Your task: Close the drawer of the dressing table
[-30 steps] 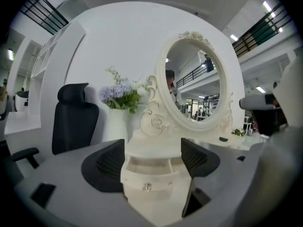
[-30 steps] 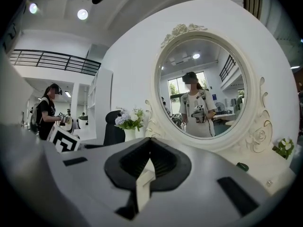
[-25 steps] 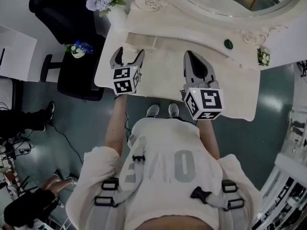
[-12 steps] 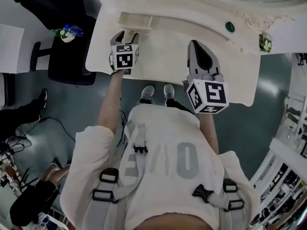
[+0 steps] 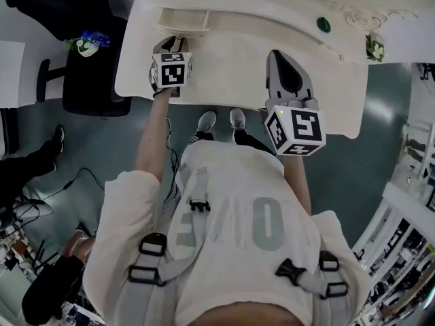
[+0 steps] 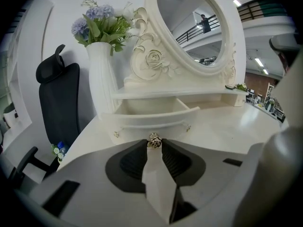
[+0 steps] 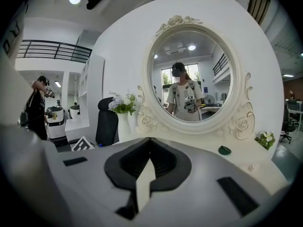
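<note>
The white dressing table's small drawer (image 5: pixel 182 20) (image 6: pixel 151 115) stands pulled out at the back left of the tabletop, and it looks empty. My left gripper (image 5: pixel 170 44) (image 6: pixel 154 143) is at the drawer's front. Its jaws are closing, and the drawer's small metal knob (image 6: pixel 154 141) sits pinched between the fingertips. My right gripper (image 5: pixel 282 56) (image 7: pixel 149 140) hovers over the middle of the tabletop with its jaws shut on nothing, pointing at the oval mirror (image 7: pixel 189 74).
A white vase of flowers (image 6: pixel 103 74) stands left of the drawer beside the carved mirror frame. A dark green object (image 5: pixel 323 24) and a small flower sprig (image 5: pixel 373 46) lie at the table's right. A black chair (image 6: pixel 57 103) stands left of the table.
My left gripper has sunk to the drawer front, and its wide-open jaws have narrowed round the knob. The right gripper has hardly moved.
</note>
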`<action>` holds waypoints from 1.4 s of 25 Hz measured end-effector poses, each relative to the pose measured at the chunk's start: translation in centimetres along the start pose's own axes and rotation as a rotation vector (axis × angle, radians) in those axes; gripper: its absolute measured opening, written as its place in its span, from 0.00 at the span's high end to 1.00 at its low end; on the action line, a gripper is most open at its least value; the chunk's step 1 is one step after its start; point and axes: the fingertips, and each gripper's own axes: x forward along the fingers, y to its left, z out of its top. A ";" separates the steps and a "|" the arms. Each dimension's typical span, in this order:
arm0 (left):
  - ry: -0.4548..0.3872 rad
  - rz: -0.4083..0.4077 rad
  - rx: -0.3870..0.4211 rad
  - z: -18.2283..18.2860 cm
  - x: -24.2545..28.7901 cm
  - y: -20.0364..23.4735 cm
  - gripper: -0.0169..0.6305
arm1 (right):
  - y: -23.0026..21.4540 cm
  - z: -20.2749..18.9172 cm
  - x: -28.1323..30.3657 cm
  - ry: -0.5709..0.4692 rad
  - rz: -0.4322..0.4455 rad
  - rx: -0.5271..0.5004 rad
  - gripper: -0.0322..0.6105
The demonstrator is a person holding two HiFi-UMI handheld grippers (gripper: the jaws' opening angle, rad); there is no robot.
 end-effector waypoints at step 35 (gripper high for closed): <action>-0.050 -0.002 0.044 3.1 1.4 0.0 0.82 | -0.9 -0.6 0.6 0.023 -0.035 0.011 0.94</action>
